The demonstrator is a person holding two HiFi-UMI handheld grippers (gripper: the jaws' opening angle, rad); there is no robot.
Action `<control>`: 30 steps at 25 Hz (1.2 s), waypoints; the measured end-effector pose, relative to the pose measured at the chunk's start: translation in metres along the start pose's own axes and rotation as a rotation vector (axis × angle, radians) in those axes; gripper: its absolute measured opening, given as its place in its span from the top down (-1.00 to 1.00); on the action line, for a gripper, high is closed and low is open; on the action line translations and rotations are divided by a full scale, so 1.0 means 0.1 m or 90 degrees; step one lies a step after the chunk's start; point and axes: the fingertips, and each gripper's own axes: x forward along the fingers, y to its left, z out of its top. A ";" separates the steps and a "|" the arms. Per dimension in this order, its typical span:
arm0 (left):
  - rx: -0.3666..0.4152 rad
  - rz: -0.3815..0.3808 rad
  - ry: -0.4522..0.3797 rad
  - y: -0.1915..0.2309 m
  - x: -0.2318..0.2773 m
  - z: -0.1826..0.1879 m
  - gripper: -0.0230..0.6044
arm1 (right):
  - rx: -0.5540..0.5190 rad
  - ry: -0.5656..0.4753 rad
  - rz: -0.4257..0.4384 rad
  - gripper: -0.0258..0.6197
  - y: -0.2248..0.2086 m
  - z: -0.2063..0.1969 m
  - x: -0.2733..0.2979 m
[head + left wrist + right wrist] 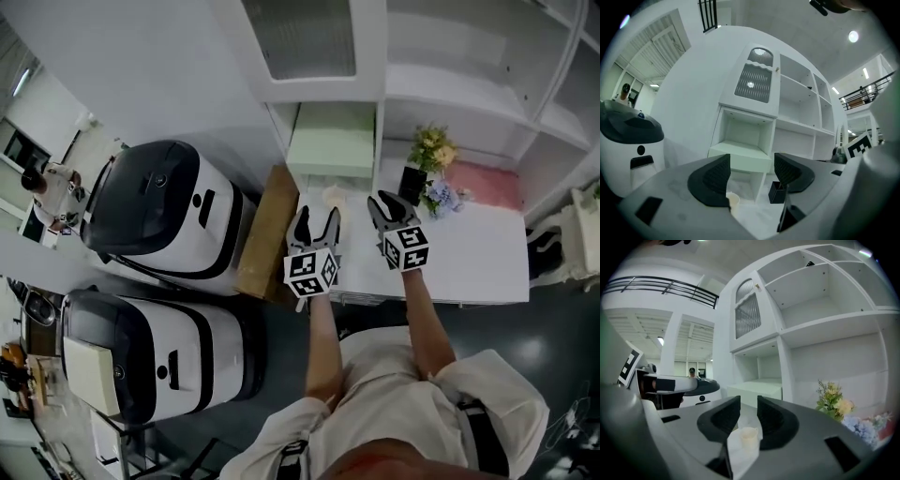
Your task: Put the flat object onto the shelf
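Observation:
The flat object is a pale green slab [333, 141]; it lies in the low open compartment of the white shelf unit [323, 89], beyond both grippers. It also shows as the slab [740, 158] in the left gripper view and the slab [757, 390] in the right one. My left gripper [317, 217] hovers over the white table [469, 258] with wide open jaws and nothing between them [751, 171]. My right gripper [382, 201] hangs beside it, its jaws parted by a narrower gap, also empty [748, 411]. A small cream cup [331, 195] stands on the table just ahead of both.
A black box [412, 181] with yellow and blue flowers [433, 148] stands right of the cup, and a pink cloth [487, 186] lies further right. A brown cardboard piece [265, 230] leans at the table's left edge. Two white-and-black machines [169, 220] stand on the floor at left.

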 end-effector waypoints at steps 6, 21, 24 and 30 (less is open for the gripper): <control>0.025 0.072 -0.004 -0.37 -0.16 0.02 -0.01 | -0.003 -0.003 0.059 0.41 0.01 0.06 -0.45; 0.060 0.198 -0.018 -1.36 -1.12 -0.37 0.20 | 0.002 -0.001 0.089 0.42 -0.29 -0.29 -1.73; 0.080 0.218 -0.012 -1.45 -1.25 -0.39 0.40 | 0.014 -0.012 0.097 0.44 -0.30 -0.30 -1.89; 0.097 0.226 -0.036 -1.69 -1.40 -0.33 0.68 | 0.013 -0.043 0.125 0.61 -0.26 -0.22 -2.13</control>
